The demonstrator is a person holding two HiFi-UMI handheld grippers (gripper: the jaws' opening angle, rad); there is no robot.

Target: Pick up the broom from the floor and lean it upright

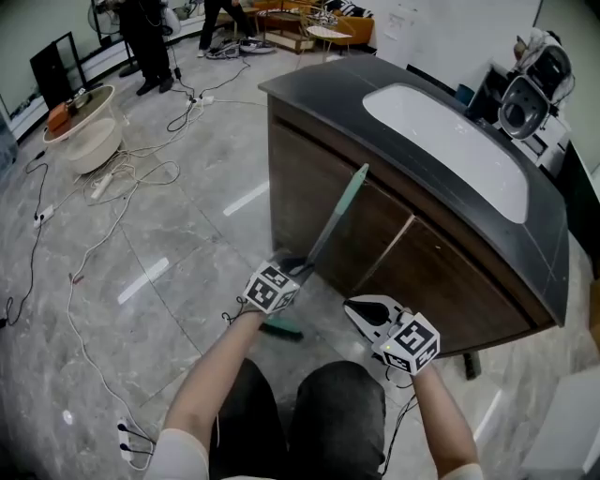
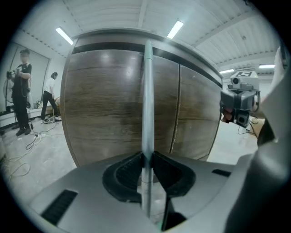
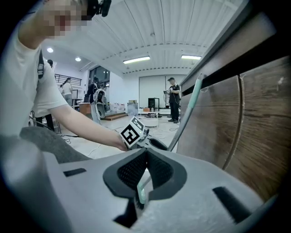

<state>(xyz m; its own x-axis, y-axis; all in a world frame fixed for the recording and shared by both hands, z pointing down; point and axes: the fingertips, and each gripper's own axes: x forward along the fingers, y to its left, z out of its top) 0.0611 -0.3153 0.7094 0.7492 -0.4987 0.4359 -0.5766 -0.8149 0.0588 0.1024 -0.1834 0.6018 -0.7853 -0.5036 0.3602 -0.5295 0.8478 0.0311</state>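
slim pale-green broom [image 1: 334,217] standing tilted

No legible writing anywhere.

Finding only black-and-white square code patterns, without letters or digits, on the cube [image 1: 272,288] of the left gripper [image 1: 302,267] at lower centre of the head view and on the cube [image 1: 412,341] of the right gripper [image 1: 358,309] just right of it; seeing that left cube [image 3: 134,133] again mid-frame in the right gripper view; failing to read anything on the pale sheets [image 1: 403,21] at the top right.
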